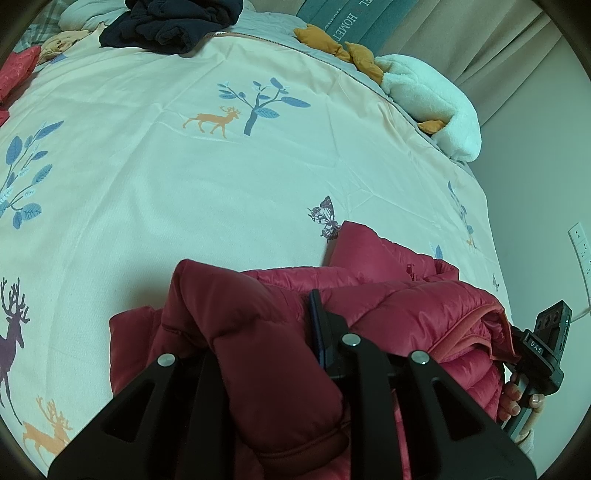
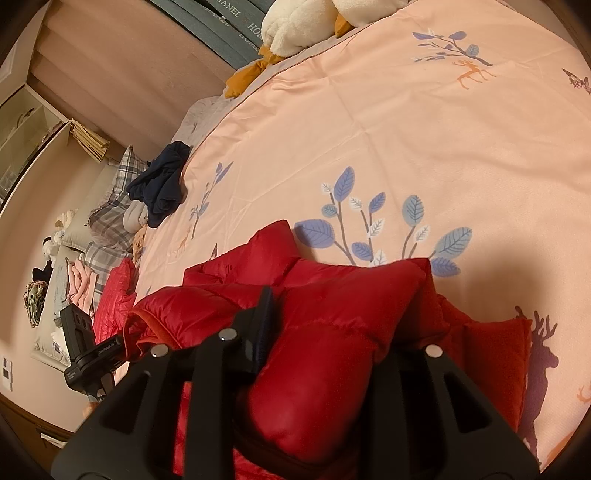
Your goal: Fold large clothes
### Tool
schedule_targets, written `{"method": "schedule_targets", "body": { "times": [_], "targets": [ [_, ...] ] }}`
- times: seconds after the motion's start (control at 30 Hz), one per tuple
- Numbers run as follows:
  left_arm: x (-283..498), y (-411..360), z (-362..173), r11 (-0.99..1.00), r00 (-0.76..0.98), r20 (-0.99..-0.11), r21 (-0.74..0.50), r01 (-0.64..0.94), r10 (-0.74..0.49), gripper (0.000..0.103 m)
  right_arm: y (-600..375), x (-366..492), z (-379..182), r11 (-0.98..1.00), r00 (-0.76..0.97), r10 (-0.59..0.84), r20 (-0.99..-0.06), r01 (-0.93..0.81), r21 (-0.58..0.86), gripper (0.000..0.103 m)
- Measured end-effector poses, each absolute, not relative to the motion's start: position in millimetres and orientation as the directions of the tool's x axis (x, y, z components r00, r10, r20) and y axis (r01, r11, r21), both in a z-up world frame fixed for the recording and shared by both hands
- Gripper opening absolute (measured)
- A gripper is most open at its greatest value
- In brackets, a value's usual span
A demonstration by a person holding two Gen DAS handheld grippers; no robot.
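Observation:
A red quilted down jacket (image 1: 388, 302) lies bunched at the near edge of the bed; it also shows in the right wrist view (image 2: 332, 332). My left gripper (image 1: 266, 332) is shut on a thick fold of the jacket, whose padding bulges between the fingers. My right gripper (image 2: 325, 332) is shut on another fold of the same jacket. The right gripper's body and the hand holding it show at the right edge of the left wrist view (image 1: 546, 343). The left gripper's body shows at the left of the right wrist view (image 2: 85, 347).
A pale duvet printed with deer and leaves (image 1: 221, 166) covers the bed. A dark navy garment (image 1: 173, 22) lies at its far side; a white plush toy with orange parts (image 1: 428, 99) lies by the headboard. Another red garment (image 2: 114, 295) hangs at the bed's edge. Shelves (image 2: 22, 140) stand beyond.

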State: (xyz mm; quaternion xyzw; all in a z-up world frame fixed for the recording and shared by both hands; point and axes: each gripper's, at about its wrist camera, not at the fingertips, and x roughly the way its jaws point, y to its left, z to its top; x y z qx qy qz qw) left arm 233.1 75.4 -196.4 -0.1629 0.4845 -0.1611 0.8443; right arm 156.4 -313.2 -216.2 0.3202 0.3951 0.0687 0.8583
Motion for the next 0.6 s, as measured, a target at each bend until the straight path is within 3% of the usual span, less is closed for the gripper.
{"method": "schedule_targets", "body": {
  "times": [0.23, 0.6],
  "targets": [
    [230.5, 77.8, -192.8, 0.882, 0.484, -0.753, -0.46, 0.096, -0.446, 0.019, -312.2, 155.8, -209.7, 0.782, 0.68, 0.376, -0.629, 0.131, 0.609, 0.034],
    [229.5, 85.3, -184.4, 0.834, 0.486, -0.715, -0.549, 0.054, -0.502, 0.024, -313.4, 154.7, -198.5, 0.75, 0.704, 0.389, -0.594, 0.133, 0.648, 0.063]
  ]
}}
